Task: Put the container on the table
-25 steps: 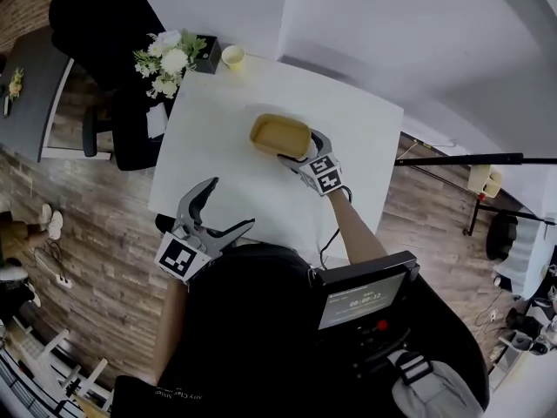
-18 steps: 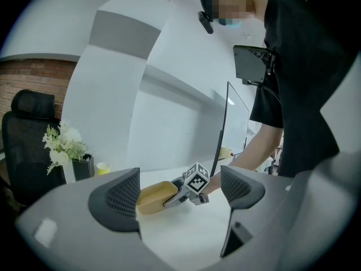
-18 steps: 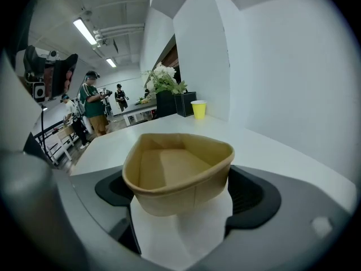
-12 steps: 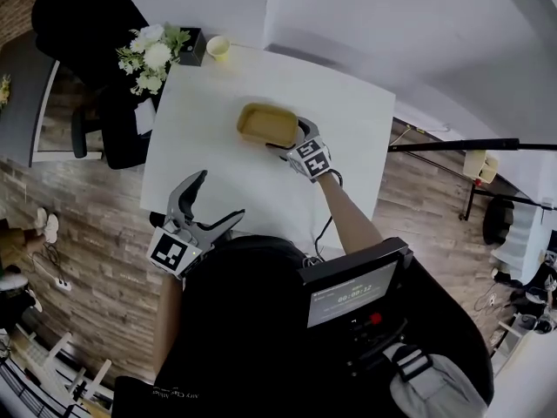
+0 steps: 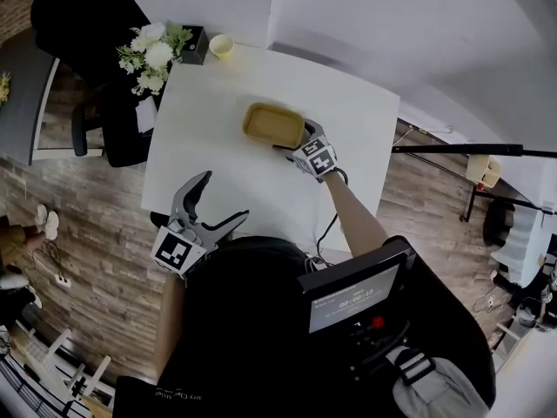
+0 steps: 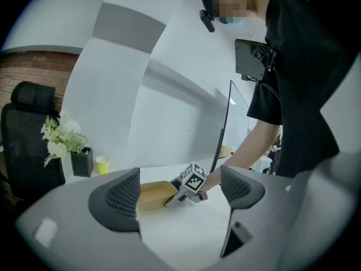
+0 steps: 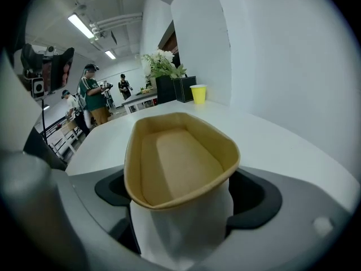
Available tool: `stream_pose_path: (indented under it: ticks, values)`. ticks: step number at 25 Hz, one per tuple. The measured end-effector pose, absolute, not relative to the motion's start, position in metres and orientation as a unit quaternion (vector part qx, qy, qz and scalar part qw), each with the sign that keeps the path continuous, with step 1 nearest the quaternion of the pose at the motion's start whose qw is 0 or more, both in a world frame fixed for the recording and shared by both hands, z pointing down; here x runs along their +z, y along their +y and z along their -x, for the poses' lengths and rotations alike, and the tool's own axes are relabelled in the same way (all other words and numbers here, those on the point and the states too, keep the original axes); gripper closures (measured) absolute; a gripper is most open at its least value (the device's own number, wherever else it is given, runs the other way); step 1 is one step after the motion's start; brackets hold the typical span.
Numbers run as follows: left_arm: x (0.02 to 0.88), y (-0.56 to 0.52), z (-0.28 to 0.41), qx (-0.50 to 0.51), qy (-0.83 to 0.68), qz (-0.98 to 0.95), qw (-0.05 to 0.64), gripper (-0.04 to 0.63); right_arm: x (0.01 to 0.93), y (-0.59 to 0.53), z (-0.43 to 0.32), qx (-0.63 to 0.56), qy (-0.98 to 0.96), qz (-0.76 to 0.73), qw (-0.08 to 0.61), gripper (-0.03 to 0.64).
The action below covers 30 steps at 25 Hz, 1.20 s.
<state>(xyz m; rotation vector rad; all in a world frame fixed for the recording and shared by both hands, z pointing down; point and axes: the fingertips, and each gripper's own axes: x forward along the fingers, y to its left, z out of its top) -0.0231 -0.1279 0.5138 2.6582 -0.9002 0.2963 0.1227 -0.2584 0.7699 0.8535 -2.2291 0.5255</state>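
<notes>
The container (image 5: 273,124) is a shallow tan paper tray resting on the white table (image 5: 218,159), a little right of the middle. My right gripper (image 5: 294,144) is at its near end, with one jaw on each side of that end and a gap showing, so it stands open. In the right gripper view the container (image 7: 177,157) fills the space between the jaws, its rim overhanging them. My left gripper (image 5: 223,200) hangs open and empty over the table's near edge, far from the tray. From the left gripper view the container (image 6: 151,195) lies ahead.
White flowers in a black vase (image 5: 157,55) and a small yellow cup (image 5: 221,45) stand at the table's far left corner. A black office chair (image 5: 83,16) is beyond them. A black stand (image 5: 461,151) crosses the floor on the right. People stand in the background of the right gripper view.
The head camera shifted slightly. The container and my right gripper stay together at the same spot on the table, and the left gripper has hardly moved.
</notes>
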Motion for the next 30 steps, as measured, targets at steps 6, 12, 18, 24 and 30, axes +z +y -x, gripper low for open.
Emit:
stream_pose_path:
  ticks: [6, 12, 18, 24, 30]
  values:
    - [0.518, -0.128, 0.022, 0.108, -0.314, -0.929, 0.163, 0.146, 0.778, -0.261, -0.127, 0.201, -0.854, -0.327, 0.353, 0.104]
    - [0.519, -0.131, 0.023, 0.101, -0.316, -0.928, 0.168, 0.146, 0.780, -0.261, -0.127, 0.192, -0.852, -0.319, 0.368, 0.109]
    - [0.519, -0.130, 0.024, 0.102, -0.317, -0.928, 0.167, 0.146, 0.784, -0.256, -0.127, 0.171, -0.850, -0.304, 0.394, 0.115]
    - [0.520, -0.129, 0.027, 0.102, -0.323, -0.926, 0.170, 0.147, 0.776, -0.253, -0.127, 0.120, -0.847, -0.288, 0.431, 0.112]
    - [0.520, -0.132, 0.028, 0.091, -0.326, -0.927, 0.162, 0.147, 0.746, -0.245, -0.127, 0.059, -0.855, -0.277, 0.435, 0.100]
